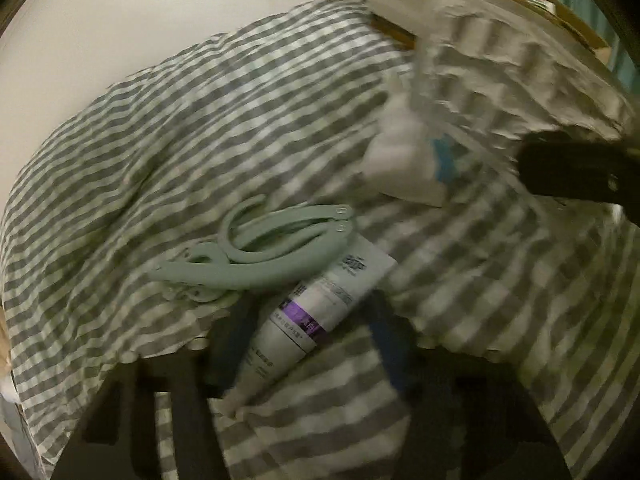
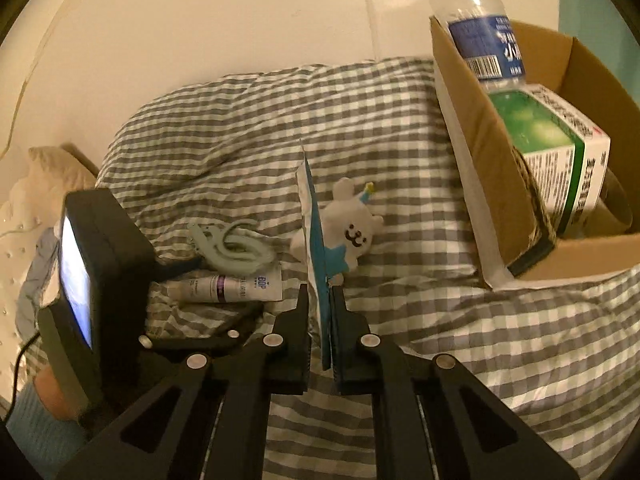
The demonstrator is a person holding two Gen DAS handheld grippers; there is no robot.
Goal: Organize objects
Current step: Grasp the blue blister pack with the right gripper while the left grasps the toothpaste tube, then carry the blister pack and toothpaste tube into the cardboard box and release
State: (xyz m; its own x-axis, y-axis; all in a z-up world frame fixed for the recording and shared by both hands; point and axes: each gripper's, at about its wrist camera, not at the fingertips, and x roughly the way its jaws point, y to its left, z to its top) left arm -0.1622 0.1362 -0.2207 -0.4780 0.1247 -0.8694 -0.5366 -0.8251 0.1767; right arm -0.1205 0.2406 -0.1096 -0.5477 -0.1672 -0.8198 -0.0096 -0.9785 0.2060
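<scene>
Right gripper (image 2: 319,292) clamps packet (image 2: 314,216); only its view shows box (image 2: 460,128); left grip unclear.

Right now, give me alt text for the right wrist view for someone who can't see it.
The right tool is shut on a thin blue-and-white packet held on edge above a gray checked bedspread. Behind it lie a white plush toy, a green folding hanger and a tube. A cardboard box at right holds a bottle and a green carton.

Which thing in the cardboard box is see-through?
The clear bottle with the blue label, standing at the box's far end. The green-and-white carton beside it is solid, printed cardboard.
</scene>
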